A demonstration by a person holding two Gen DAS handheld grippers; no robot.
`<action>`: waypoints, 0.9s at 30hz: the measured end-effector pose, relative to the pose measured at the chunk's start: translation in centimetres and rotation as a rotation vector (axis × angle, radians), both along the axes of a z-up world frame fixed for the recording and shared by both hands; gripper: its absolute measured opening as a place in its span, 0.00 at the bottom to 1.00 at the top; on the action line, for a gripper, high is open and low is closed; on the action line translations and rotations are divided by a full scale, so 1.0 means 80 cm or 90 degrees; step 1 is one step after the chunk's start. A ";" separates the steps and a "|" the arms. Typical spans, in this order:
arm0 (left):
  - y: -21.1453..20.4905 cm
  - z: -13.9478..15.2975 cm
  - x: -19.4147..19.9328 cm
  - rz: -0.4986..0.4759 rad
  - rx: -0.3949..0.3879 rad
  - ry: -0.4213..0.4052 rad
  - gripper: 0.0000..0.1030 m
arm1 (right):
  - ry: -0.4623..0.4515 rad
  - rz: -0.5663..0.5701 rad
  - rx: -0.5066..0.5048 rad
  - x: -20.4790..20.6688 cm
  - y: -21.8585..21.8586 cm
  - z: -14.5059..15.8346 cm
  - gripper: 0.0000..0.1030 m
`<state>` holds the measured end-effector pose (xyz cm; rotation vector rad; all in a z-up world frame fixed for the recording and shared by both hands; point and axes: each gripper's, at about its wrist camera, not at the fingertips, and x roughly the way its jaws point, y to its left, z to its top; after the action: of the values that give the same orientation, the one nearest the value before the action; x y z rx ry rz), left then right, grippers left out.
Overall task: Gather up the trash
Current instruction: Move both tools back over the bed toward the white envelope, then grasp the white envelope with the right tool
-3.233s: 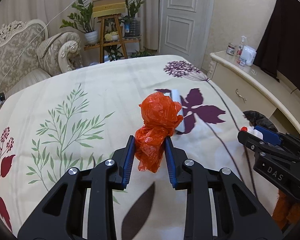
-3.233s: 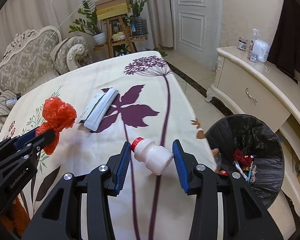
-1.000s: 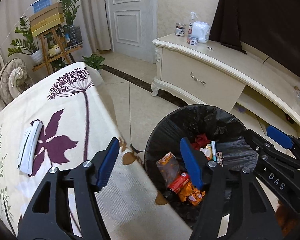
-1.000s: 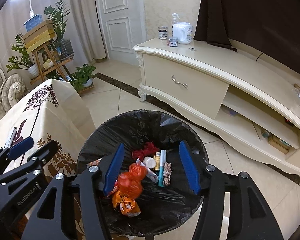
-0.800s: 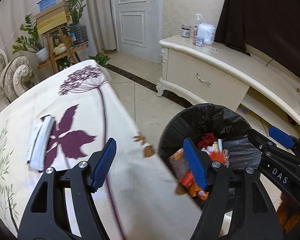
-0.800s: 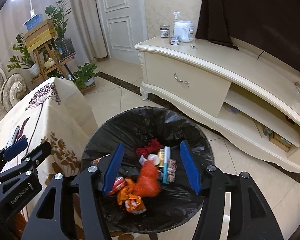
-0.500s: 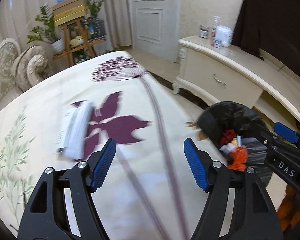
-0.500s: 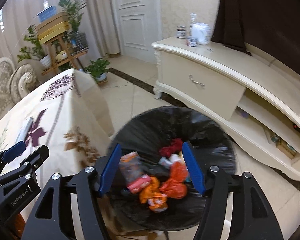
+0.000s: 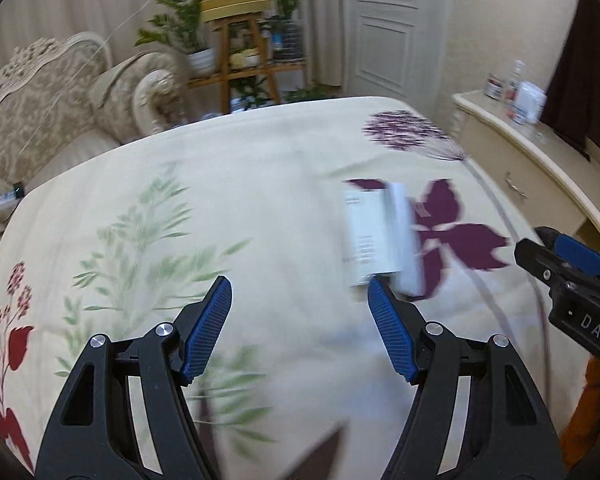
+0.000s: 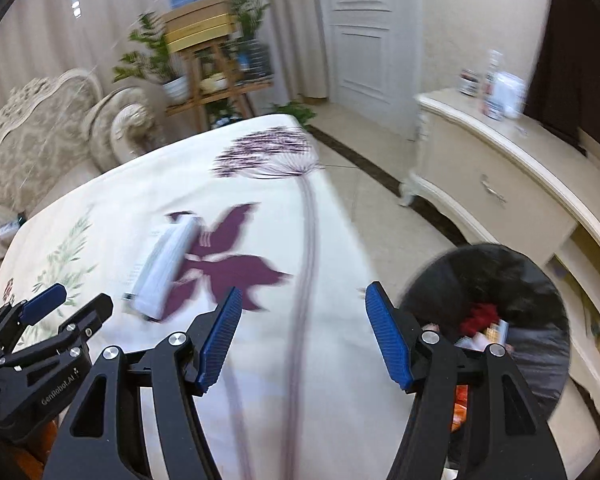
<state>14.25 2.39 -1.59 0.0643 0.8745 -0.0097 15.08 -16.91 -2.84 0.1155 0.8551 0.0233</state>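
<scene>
A white flat box lies on the floral tablecloth, just ahead and right of my left gripper, which is open and empty above the cloth. The box also shows in the right wrist view, left of my right gripper, which is open and empty over the table's right edge. The black-lined trash bin stands on the floor at right with red and orange trash inside. Both views are motion-blurred.
A cream sideboard with bottles stands right of the bin. An ornate sofa and a wooden plant stand are beyond the table. A white door is at the back.
Both grippers swung left from over the bin back toward the table. The orange bag and bottle held earlier now lie in the bin. Both grippers stay open.
</scene>
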 end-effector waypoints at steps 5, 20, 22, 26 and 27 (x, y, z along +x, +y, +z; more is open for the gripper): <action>0.052 -0.005 -0.001 0.041 -0.003 0.008 0.68 | 0.006 0.035 -0.009 0.026 0.049 -0.001 0.58; 0.103 -0.016 0.004 0.070 -0.044 0.021 0.68 | 0.051 0.033 -0.051 0.063 0.083 -0.021 0.46; 0.102 -0.016 0.005 0.068 -0.049 0.022 0.68 | 0.053 0.032 -0.049 0.062 0.080 -0.022 0.46; 0.098 -0.018 0.009 0.064 -0.054 0.024 0.68 | 0.052 0.040 -0.058 0.063 0.085 -0.023 0.46; 0.096 -0.018 0.009 0.063 -0.055 0.025 0.68 | 0.051 0.041 -0.061 0.063 0.086 -0.023 0.45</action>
<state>15.00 10.09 -2.99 -0.0599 0.9140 0.0438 20.09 -10.06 -4.69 -0.0007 0.9379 0.0384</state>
